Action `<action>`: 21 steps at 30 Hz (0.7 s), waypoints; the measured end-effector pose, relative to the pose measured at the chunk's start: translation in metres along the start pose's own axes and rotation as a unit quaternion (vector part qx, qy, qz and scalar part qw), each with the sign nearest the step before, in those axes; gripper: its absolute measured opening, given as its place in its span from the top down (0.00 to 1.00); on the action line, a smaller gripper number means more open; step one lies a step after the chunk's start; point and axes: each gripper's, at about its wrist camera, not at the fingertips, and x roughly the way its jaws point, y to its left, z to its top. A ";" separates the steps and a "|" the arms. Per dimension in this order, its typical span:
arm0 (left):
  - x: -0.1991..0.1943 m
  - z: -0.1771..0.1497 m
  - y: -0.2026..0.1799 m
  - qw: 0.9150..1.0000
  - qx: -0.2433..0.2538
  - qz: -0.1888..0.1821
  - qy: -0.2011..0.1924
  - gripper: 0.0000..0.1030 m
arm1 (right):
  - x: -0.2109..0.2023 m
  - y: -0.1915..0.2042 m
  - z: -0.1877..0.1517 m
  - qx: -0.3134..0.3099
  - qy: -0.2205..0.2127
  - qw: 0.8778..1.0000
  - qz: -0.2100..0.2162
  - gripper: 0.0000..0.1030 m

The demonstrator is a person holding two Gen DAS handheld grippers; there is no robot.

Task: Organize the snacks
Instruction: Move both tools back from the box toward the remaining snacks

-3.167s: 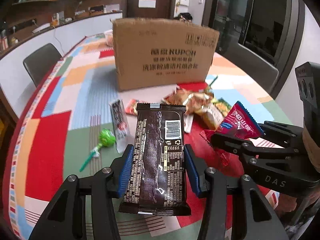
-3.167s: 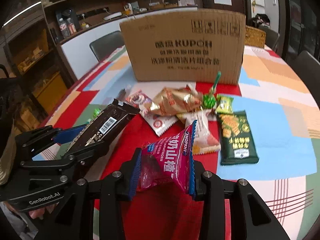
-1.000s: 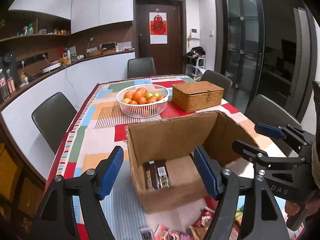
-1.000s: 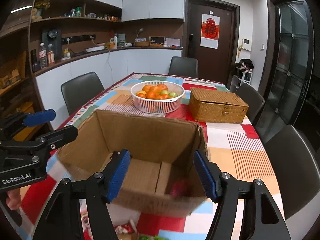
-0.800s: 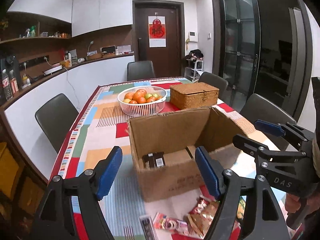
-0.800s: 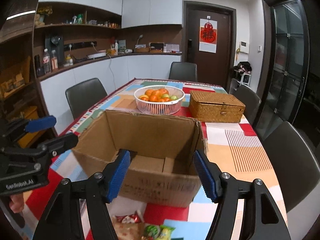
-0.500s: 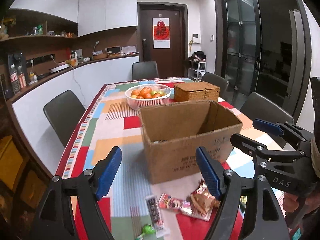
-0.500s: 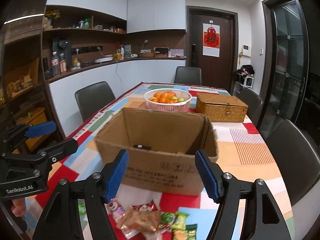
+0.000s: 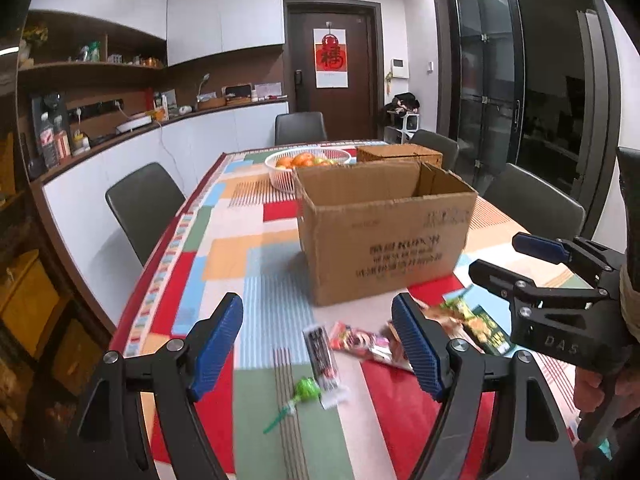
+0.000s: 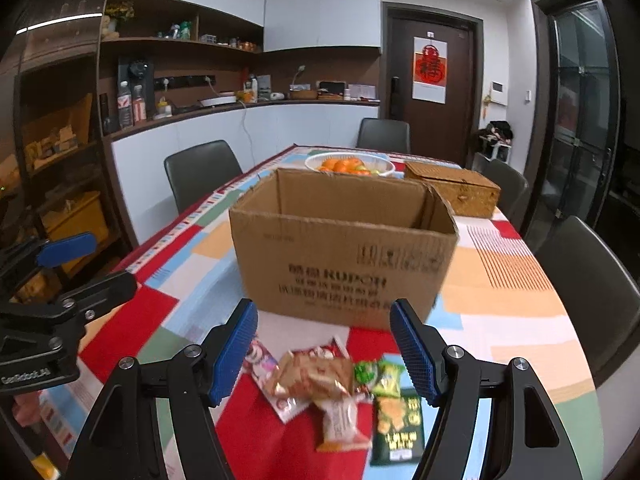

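We see a dining room with white walls and white upper cabinets (image 10: 320,8) above dark wood shelves (image 10: 172,40) holding bottles and jars. A dark brown door (image 9: 332,64) bearing a red paper hanging (image 9: 331,58) stands at the far end. Grey chairs (image 9: 140,204) surround a table (image 9: 256,248) under a colourful patchwork cloth. Dark glass doors (image 9: 520,80) line the right wall.

We stood in a home dining room: a long table (image 9: 240,248) with a patchwork cloth, dark chairs (image 10: 200,168) around it, a fruit basket (image 10: 350,166), shelves (image 10: 180,40), and a red door charm (image 9: 331,56).
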 end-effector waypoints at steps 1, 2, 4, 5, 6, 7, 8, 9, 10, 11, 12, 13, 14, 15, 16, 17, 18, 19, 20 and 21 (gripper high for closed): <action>-0.002 -0.005 -0.001 1.000 -0.002 -0.001 0.001 0.26 | -0.003 0.000 -0.005 0.001 0.001 1.000 -0.005 0.33; -0.004 -0.011 -0.002 1.000 0.000 -0.001 0.002 0.26 | -0.004 0.000 -0.008 0.002 0.002 1.000 -0.008 0.33; -0.006 -0.021 -0.004 1.000 0.000 0.003 0.007 0.26 | -0.009 -0.001 -0.018 -0.001 0.007 1.000 -0.012 0.33; -0.006 -0.025 -0.004 1.000 -0.002 0.004 0.008 0.26 | -0.010 0.000 -0.021 -0.004 0.009 1.000 -0.013 0.33; -0.007 -0.031 -0.004 1.000 -0.004 0.007 0.010 0.26 | -0.012 0.002 -0.026 -0.007 0.012 1.000 -0.014 0.33; -0.008 -0.036 -0.004 1.000 -0.006 0.011 0.011 0.26 | -0.013 0.003 -0.029 -0.009 0.016 1.000 -0.015 0.33; -0.009 -0.042 -0.004 1.000 -0.008 0.017 0.011 0.26 | -0.013 0.004 -0.032 -0.010 0.018 1.000 -0.015 0.33; -0.009 -0.045 -0.003 1.000 -0.008 0.018 0.012 0.26 | -0.014 0.006 -0.036 -0.013 0.021 1.000 -0.017 0.33; -0.008 -0.049 -0.002 1.000 -0.008 0.021 0.014 0.26 | -0.014 0.007 -0.040 -0.015 0.022 0.999 -0.019 0.33; -0.008 -0.052 0.000 0.999 -0.009 0.027 0.015 0.26 | -0.014 0.008 -0.044 -0.017 0.023 0.999 -0.023 0.33; -0.007 -0.055 0.001 0.999 -0.008 0.035 0.017 0.26 | -0.013 0.009 -0.047 -0.020 0.023 0.999 -0.028 0.33; -0.005 -0.058 0.003 0.999 -0.007 0.041 0.018 0.26 | -0.012 0.011 -0.051 -0.024 0.025 0.999 -0.035 0.33; -0.003 -0.061 0.004 0.999 -0.007 0.047 0.021 0.26 | -0.010 0.013 -0.055 -0.027 0.028 0.998 -0.041 0.33; 0.000 -0.064 0.005 0.998 -0.004 0.050 0.026 0.26 | -0.007 0.014 -0.058 -0.028 0.034 0.998 -0.044 0.33; 0.003 -0.066 0.005 0.998 -0.002 0.050 0.031 0.26 | -0.005 0.014 -0.061 -0.027 0.038 0.998 -0.046 0.33; 0.008 -0.069 0.006 0.998 -0.002 0.051 0.036 0.26 | -0.002 0.015 -0.065 -0.024 0.044 0.998 -0.047 0.33; 0.011 -0.071 0.007 0.998 -0.002 0.050 0.040 0.26 | 0.001 0.015 -0.068 -0.023 0.048 0.997 -0.047 0.33; 0.015 -0.073 0.007 0.998 -0.003 0.048 0.044 0.26 | 0.005 0.015 -0.070 -0.025 0.052 0.997 -0.051 0.33; 0.020 -0.074 0.007 0.998 -0.004 0.047 0.049 0.26 | 0.008 0.014 -0.073 -0.025 0.058 0.997 -0.051 0.33; 0.024 -0.076 0.008 0.998 -0.004 0.045 0.054 0.26 | 0.011 0.014 -0.074 -0.025 0.063 0.996 -0.050 0.33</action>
